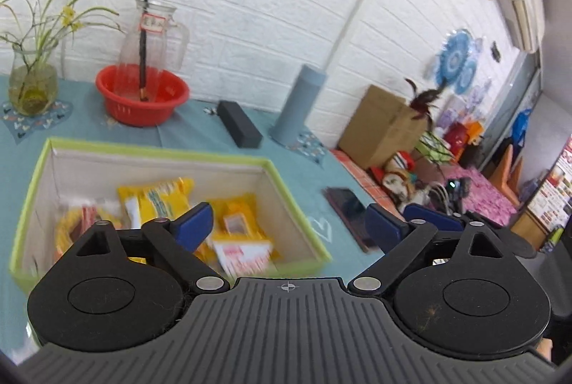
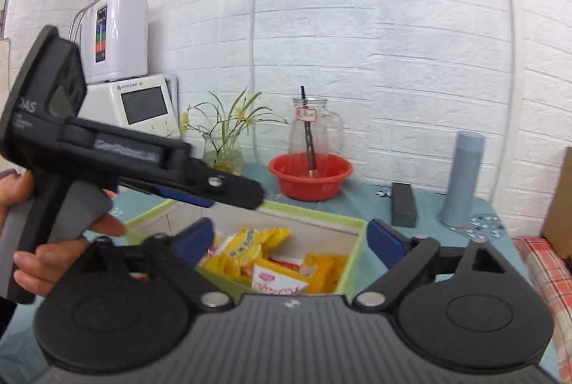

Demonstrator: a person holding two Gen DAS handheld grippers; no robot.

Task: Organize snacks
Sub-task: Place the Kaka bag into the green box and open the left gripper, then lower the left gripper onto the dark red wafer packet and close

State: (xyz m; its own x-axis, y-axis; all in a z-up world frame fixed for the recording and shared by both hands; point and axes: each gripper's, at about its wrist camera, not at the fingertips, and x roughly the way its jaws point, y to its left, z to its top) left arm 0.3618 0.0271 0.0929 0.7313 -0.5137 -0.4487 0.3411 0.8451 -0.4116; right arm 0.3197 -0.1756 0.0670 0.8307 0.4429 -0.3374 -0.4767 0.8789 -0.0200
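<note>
On the table [image 1: 296, 169], under a teal cloth:

1. Storage box [image 1: 161, 153], green-rimmed, white-lined, open-topped; holds the snack packets [image 1: 168, 196], mostly yellow wrappers plus one white-and-pink, lying loose on its floor.
2. Left claw [image 1: 289, 227]: jaws spread wide, nothing between the blue pads [image 1: 195, 225]; poised above the box's near right corner.
3. Right claw [image 2: 290, 237]: jaws likewise wide apart and empty, above the box's near edge. A hand [image 2: 21, 227] carries the left tool at 9 o'clock in this view.
4. Red basin [image 1: 141, 94], 12 o'clock from the box, a glass jug [image 1: 153, 34] behind it.
5. Plant vase [image 1: 32, 87], 10 o'clock.
6. Black case [image 1: 239, 128] and blue cylinder [image 1: 300, 101], 1 o'clock.
7. Phone [image 1: 346, 209], 3 o'clock, flat.
</note>
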